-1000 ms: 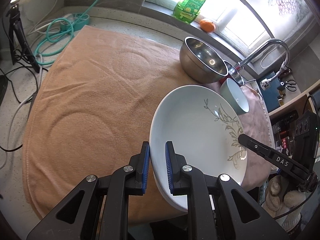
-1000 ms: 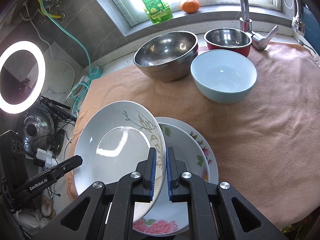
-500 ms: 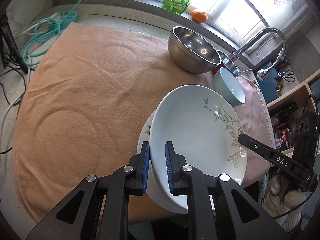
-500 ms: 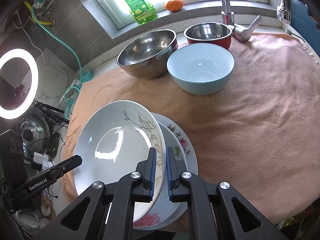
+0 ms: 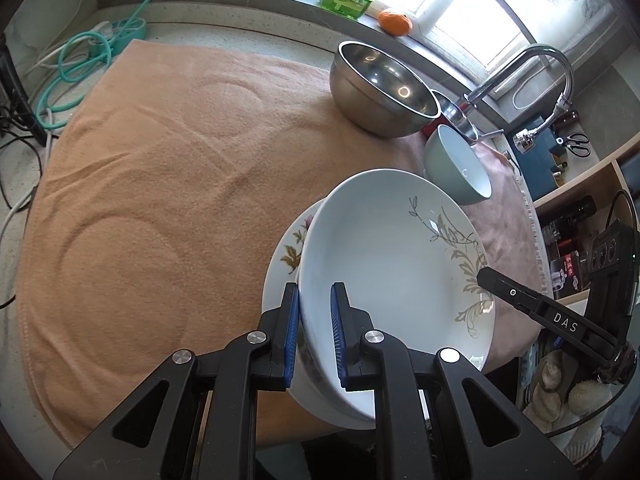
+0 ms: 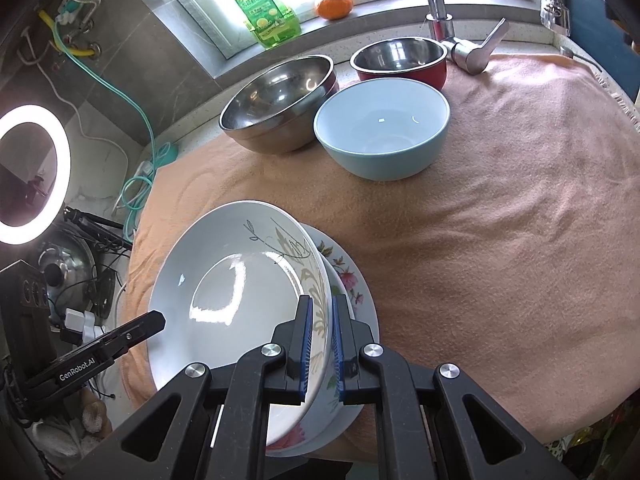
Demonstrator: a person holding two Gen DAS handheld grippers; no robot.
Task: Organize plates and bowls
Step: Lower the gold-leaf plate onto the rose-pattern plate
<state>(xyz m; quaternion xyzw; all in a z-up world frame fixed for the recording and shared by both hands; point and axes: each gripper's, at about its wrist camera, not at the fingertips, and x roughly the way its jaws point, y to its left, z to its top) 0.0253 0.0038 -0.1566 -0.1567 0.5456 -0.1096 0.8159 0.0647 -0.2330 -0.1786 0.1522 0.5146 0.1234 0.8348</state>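
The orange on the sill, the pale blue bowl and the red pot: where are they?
orange (image 6: pixel 334 5), right wrist view, its middle.
pale blue bowl (image 6: pixel 382 130), right wrist view, inner floor.
red pot (image 6: pixel 424 75), right wrist view, outer wall.

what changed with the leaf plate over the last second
The leaf-pattern plate, clamped at opposite rims by the left gripper and right gripper, has been carried over the floral plate, now covering most of it. Both grips stayed shut; the steel bowl, blue bowl and red bowl kept their places.
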